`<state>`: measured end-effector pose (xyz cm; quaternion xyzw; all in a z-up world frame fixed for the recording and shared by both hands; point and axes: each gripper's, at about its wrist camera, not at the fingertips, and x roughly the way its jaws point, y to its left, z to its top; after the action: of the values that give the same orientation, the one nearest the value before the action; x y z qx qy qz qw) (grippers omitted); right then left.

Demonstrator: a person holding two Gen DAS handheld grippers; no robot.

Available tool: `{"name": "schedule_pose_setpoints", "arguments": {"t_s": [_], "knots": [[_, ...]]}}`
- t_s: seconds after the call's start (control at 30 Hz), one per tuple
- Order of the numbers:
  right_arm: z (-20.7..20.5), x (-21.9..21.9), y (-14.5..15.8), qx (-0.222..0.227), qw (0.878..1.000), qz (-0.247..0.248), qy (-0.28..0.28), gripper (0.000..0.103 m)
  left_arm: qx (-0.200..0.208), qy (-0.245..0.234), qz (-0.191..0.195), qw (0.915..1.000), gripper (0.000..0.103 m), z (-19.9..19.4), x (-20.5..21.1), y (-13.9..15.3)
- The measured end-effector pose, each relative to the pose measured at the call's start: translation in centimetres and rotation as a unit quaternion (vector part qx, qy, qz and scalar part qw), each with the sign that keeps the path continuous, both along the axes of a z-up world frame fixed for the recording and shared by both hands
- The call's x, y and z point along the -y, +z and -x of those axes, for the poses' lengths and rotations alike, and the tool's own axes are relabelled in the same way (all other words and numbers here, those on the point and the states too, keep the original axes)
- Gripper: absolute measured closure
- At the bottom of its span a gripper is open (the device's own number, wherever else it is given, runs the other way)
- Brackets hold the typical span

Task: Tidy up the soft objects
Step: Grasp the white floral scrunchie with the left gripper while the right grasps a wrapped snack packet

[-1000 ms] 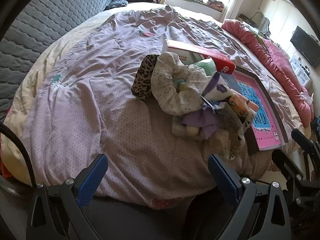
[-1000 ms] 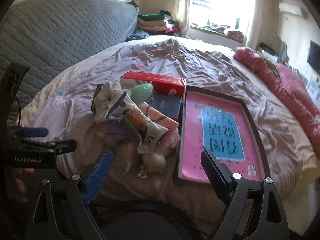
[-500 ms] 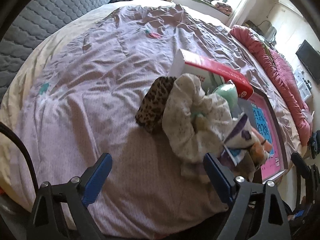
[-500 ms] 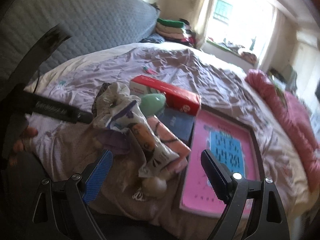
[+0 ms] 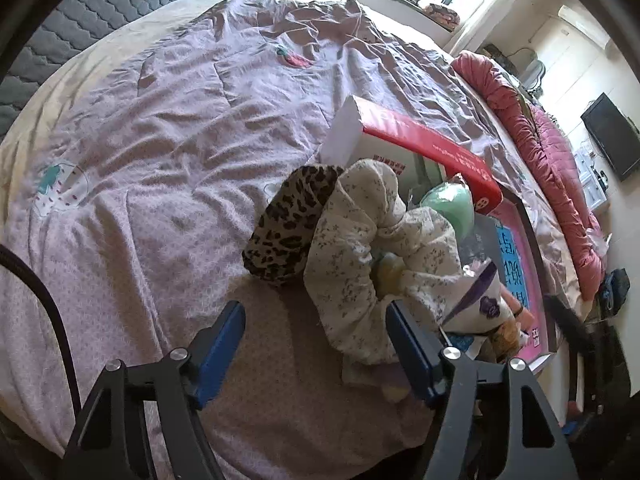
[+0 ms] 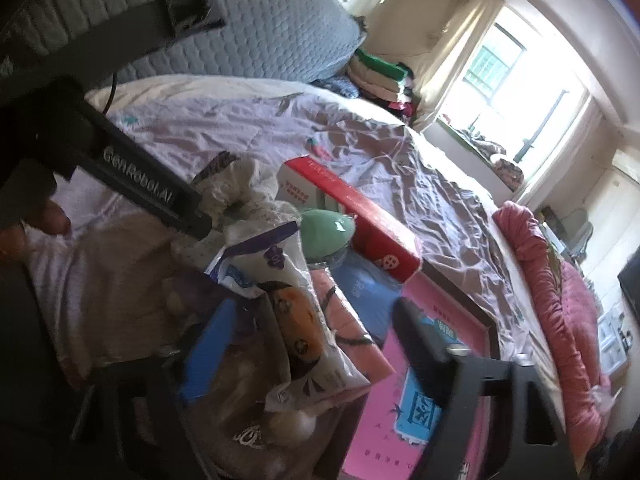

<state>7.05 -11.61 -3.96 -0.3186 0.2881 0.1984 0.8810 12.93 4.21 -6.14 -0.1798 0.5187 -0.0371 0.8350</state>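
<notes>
Your left hand-held gripper (image 5: 316, 334) gapes wide, empty, just short of the floral scrunchie (image 5: 360, 248) near the bed's (image 5: 160, 140) edge; your right hand-held gripper (image 6: 316, 344) is also wide, empty.

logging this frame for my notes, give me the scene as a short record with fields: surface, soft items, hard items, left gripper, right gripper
surface: bed with a wrinkled lilac quilt
soft items: floral white scrunchie leaning on a leopard-print scrunchie, a green egg-shaped sponge behind them, a packaged plush toy
hard items: red and white box, pink framed board
left gripper: left gripper open, jaws at the floral white scrunchie's near edge, gripping nothing
right gripper: right gripper open, jaws either side of the packaged plush toy
</notes>
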Motion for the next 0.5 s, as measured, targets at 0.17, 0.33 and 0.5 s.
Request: {"name": "schedule_pose_setpoints", "arguments": {"t_s": [0.17, 0.33, 0.5], "knots": [[-0.8, -0.3, -1.2, -0.017, 1.0, 0.012, 0.006, 0.056, 0.004, -0.004, 0.018, 0.9998, 0.039, -0.9, -0.1, 0.1], [-1.7, 0.2, -1.4, -0.036, 0.999, -0.005, 0.008, 0.065, 0.009, -0.002, 0.019, 0.9998, 0.046, -1.5, 0.0, 0.0], [-2.3, 1.4, -0.8, -0.058, 0.997, -0.053, -0.01, 0.069, 0.003, -0.012, 0.015, 0.9998, 0.065, -2.2, 0.6, -0.4]]}}
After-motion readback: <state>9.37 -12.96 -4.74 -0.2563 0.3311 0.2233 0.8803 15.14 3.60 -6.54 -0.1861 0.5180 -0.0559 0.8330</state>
